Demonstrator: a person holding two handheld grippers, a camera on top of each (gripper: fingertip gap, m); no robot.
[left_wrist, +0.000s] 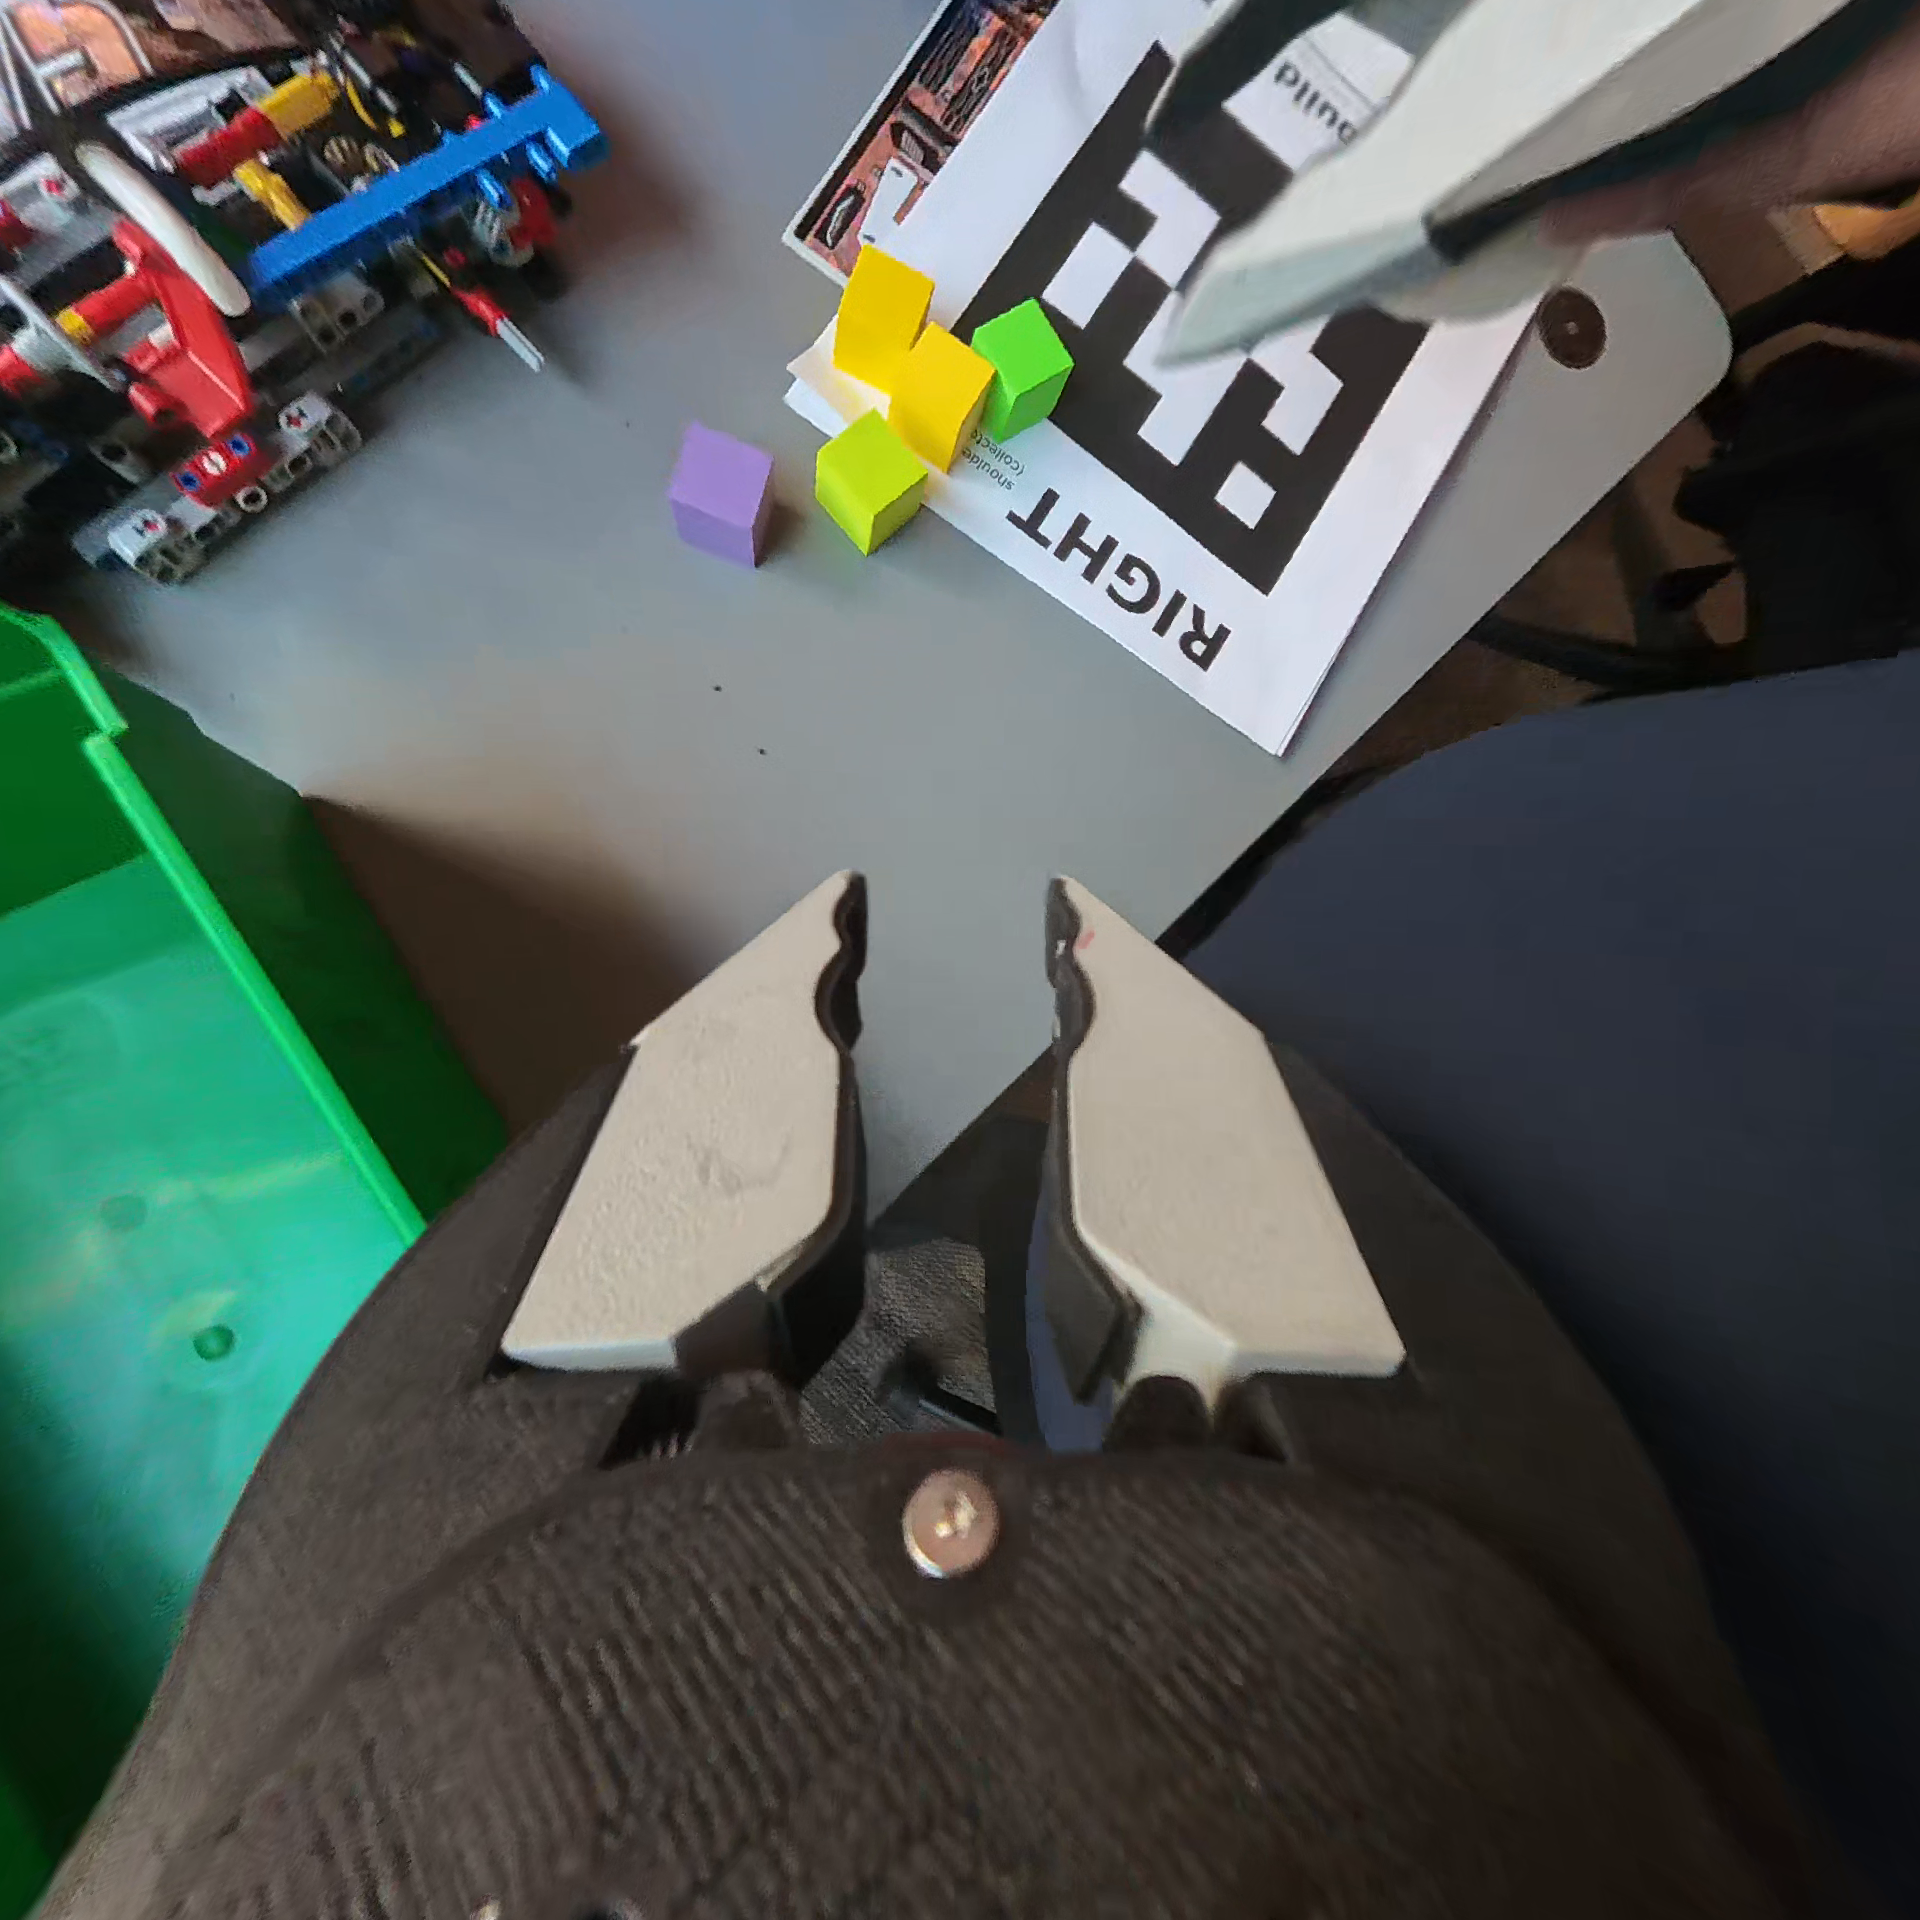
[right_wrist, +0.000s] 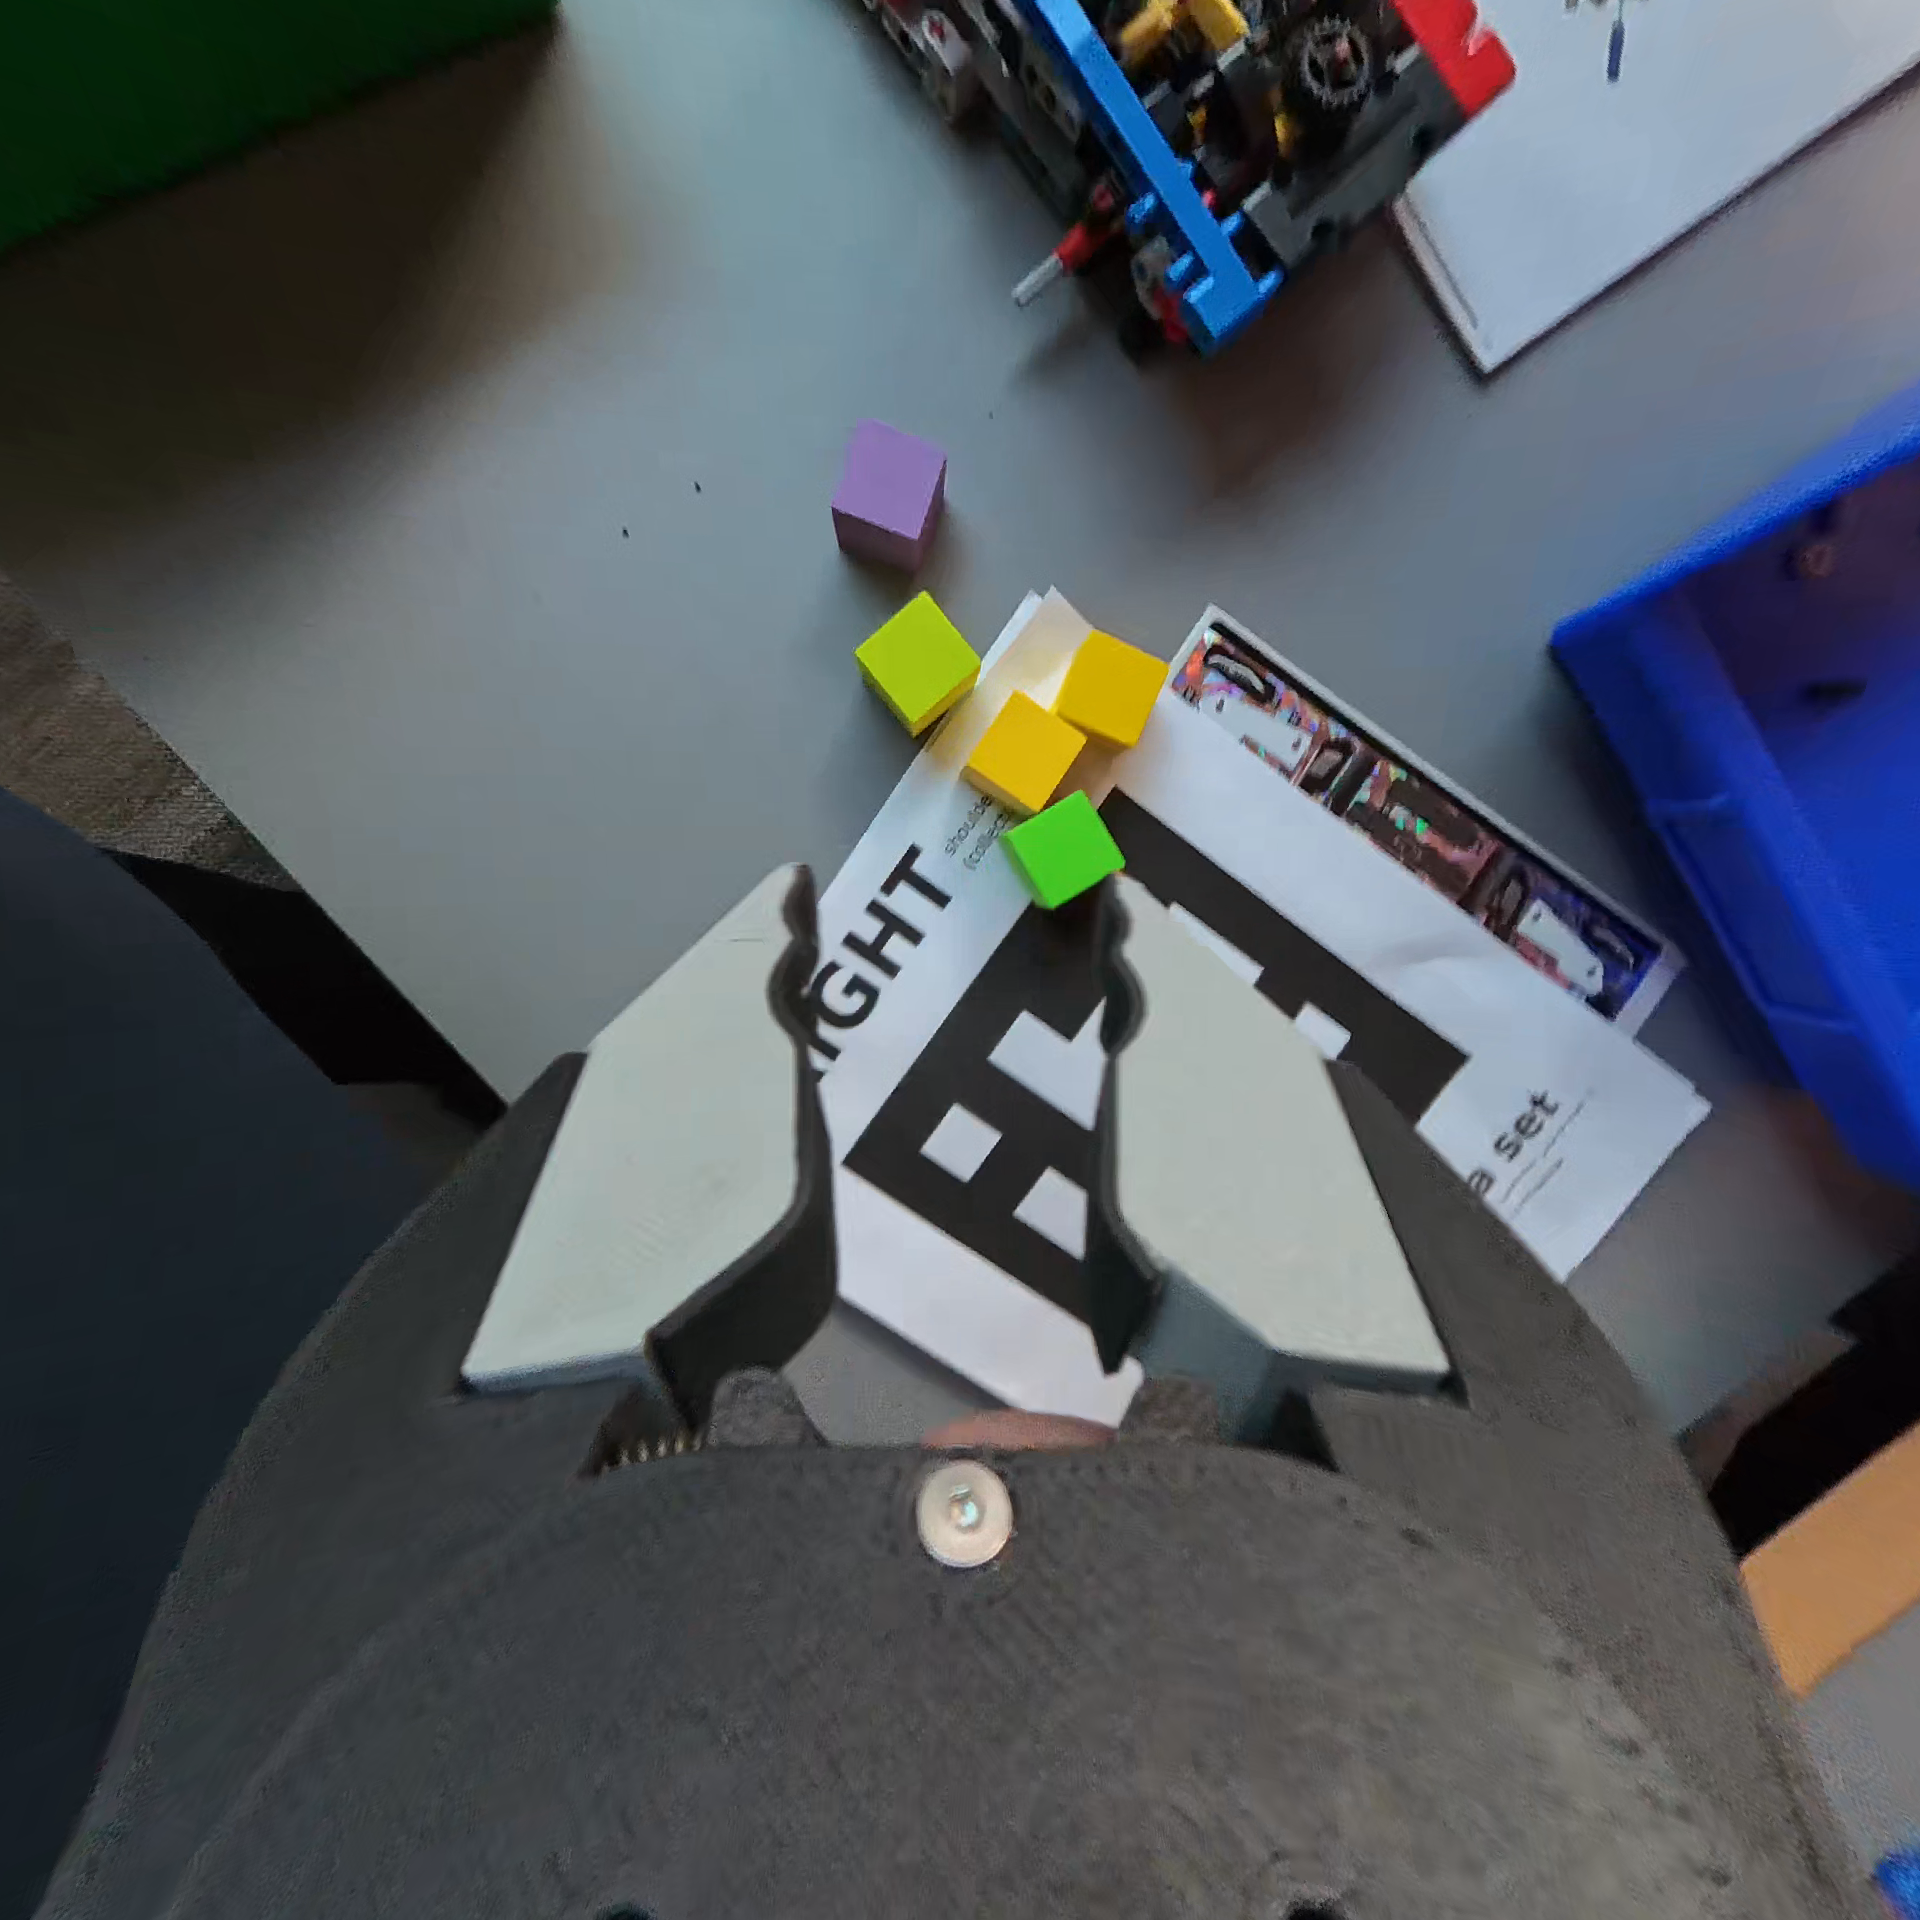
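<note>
Over the printed sheet (right_wrist: 1538, 1164) on the grey counter (right_wrist: 520, 727), the right tool (right_wrist: 951, 894) hangs spread and bare; the green cube (right_wrist: 1062, 847) lies just ahead of its right fingertip; 2 yellow cubes (right_wrist: 1023, 750) sit beyond; the left tool (left_wrist: 956, 899), spread too and bare, is well apart, beside a green bin (left_wrist: 156, 1039).

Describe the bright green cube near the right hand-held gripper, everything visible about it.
The bright green cube is a small, solid-looking block with a matte, even finish and crisp edges. It sits flat on the white printed sheet, at the edge of the sheet's black pattern, turned corner-on to the camera. One side lies against a yellow cube, or very near it. The right hand-held gripper hangs open just short of it; whether its right finger touches the cube cannot be told.
</note>
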